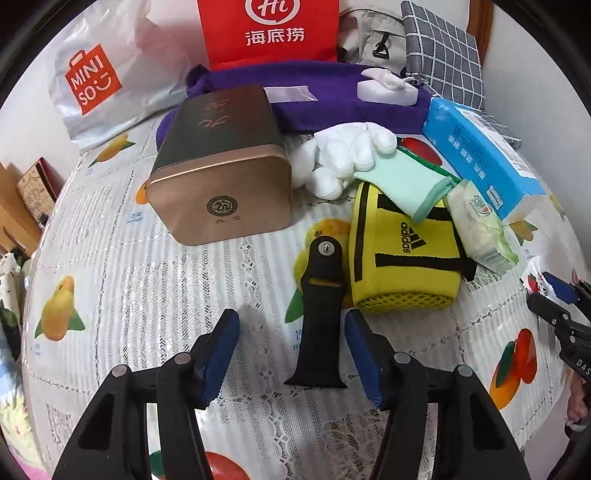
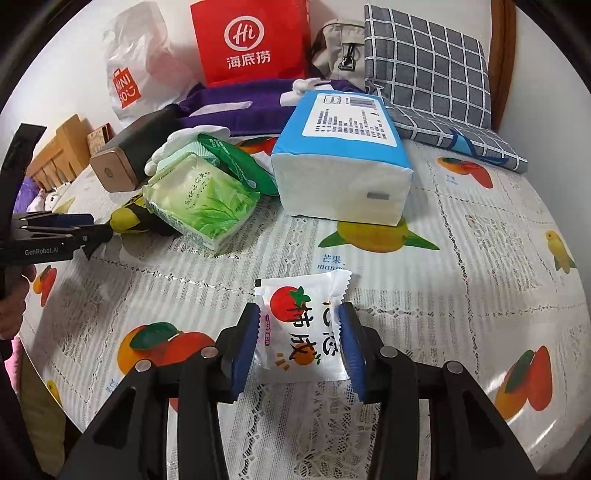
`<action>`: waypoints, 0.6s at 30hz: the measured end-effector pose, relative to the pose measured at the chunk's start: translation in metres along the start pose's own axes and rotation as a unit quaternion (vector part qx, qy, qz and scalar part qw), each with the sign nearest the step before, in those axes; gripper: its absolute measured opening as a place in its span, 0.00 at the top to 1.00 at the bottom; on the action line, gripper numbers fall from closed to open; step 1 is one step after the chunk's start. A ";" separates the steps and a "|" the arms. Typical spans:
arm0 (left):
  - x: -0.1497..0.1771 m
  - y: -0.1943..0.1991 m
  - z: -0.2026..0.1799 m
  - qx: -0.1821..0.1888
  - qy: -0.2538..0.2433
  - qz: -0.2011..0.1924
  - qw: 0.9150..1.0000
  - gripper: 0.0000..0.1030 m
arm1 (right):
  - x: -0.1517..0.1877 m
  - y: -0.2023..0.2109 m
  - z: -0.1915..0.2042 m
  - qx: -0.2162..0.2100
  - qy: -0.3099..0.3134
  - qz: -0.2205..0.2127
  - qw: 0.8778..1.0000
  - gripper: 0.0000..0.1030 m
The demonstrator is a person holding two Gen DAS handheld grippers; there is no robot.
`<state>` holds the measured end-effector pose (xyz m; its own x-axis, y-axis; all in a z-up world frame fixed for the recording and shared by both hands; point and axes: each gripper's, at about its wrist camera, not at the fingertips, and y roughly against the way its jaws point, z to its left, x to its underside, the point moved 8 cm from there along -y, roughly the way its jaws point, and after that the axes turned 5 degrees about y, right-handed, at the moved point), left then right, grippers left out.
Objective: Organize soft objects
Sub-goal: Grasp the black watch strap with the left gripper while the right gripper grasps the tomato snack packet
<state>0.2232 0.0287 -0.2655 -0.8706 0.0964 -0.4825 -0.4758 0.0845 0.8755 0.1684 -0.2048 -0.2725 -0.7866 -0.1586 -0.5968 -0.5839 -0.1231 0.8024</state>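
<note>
A black watch strap (image 1: 321, 321) lies on the lace tablecloth (image 1: 147, 295) between the blue pads of my left gripper (image 1: 291, 354). It sits close to the right pad, with a clear gap to the left pad, so the left gripper is open. In the right wrist view a white snack packet (image 2: 295, 306) printed with a red fruit sits between the pads of my right gripper (image 2: 299, 345), and both pads press its side edges. Beyond the strap are a yellow Adidas band (image 1: 402, 254), a white glove (image 1: 343, 158) and a mint cuff (image 1: 406, 184).
A bronze tin (image 1: 221, 173) stands left of the glove. A green tissue pack (image 2: 199, 206), a blue tissue pack (image 2: 343, 162), a purple towel (image 1: 325, 96), a grey checked cushion (image 2: 428, 74), a red bag (image 1: 269, 33) and a Miniso bag (image 1: 96, 81) crowd the back.
</note>
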 end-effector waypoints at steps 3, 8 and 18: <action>-0.003 -0.002 -0.004 0.012 -0.013 -0.010 1.000 0.53 | -0.002 -0.001 -0.003 -0.001 -0.006 -0.006 1.000 0.58; -0.005 0.001 -0.020 0.013 -0.053 -0.010 0.998 0.80 | -0.006 -0.002 -0.006 -0.008 -0.015 -0.013 1.000 0.58; 0.002 0.006 -0.019 0.011 -0.023 -0.016 1.000 0.80 | -0.003 0.000 -0.007 -0.021 -0.017 -0.016 1.000 0.58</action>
<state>0.2162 0.0102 -0.2607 -0.8478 0.1391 -0.5118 -0.5006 0.1091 0.8588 0.1724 -0.2114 -0.2702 -0.7746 -0.1200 -0.6210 -0.6006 -0.1685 0.7816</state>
